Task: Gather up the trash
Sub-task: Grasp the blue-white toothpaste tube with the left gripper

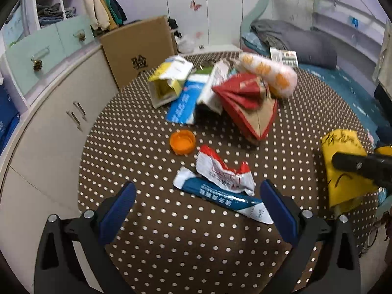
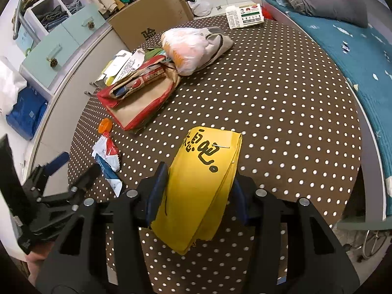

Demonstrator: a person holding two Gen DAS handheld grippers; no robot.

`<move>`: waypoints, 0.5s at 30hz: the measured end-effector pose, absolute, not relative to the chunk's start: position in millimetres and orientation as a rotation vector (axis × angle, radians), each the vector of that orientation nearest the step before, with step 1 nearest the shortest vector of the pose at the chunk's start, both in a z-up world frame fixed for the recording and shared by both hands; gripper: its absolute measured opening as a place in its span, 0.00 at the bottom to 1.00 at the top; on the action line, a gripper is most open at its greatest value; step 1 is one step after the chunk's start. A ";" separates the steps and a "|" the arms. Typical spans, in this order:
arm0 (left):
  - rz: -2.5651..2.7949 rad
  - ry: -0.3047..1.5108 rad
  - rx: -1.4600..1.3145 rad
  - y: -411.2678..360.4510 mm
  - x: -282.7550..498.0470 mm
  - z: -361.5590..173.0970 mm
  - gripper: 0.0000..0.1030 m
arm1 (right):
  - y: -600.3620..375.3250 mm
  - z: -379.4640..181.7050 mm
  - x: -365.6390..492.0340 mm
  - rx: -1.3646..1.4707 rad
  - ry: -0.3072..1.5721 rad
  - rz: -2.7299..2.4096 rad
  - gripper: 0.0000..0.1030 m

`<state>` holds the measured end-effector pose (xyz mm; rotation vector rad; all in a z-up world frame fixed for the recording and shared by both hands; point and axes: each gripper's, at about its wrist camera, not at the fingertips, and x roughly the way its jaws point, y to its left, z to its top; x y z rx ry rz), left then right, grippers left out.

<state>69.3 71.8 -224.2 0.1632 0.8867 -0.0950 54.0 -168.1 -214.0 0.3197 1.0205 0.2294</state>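
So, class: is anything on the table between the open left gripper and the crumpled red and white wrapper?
Nothing blocks it. The left gripper hangs open over the red and white wrapper, which lies on the blue and white sachet.

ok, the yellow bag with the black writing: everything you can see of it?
The yellow bag looks like thin paper or plastic, folded flat into several layers, with large black handwritten characters on its top face. It lies on the brown polka-dot tablecloth, its near end hanging past the table edge. The right hand-held gripper has it between its blue pads, which press on both long edges. Nothing else touches it; the other litter lies apart.
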 end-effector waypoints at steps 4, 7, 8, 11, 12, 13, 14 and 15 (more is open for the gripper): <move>-0.047 0.941 0.121 74.4 79.0 -236.2 0.94 | -170.1 -214.8 56.2 0.315 1.019 0.245 0.48; -0.050 0.991 0.090 85.6 79.1 -243.8 0.77 | -169.6 -214.6 58.0 0.309 1.024 0.257 0.48; -0.057 0.993 0.076 91.1 77.0 -244.8 0.76 | -170.1 -214.7 57.8 0.307 1.026 0.262 0.48; -0.026 0.993 0.090 105.5 71.8 -244.8 0.76 | -171.7 -215.9 59.9 0.303 1.030 0.273 0.49; -0.009 0.991 0.098 109.1 71.3 -244.0 0.76 | -171.3 -216.0 60.3 0.299 1.030 0.278 0.49; -0.004 0.988 0.095 111.0 72.2 -243.3 0.76 | -170.7 -215.9 60.7 0.294 1.029 0.281 0.49; -0.008 0.989 0.083 112.3 73.5 -243.0 0.76 | -169.2 -215.7 61.9 0.283 1.028 0.284 0.49; -0.019 0.998 0.068 112.4 75.0 -243.7 0.76 | -168.2 -215.5 62.4 0.274 1.027 0.286 0.48</move>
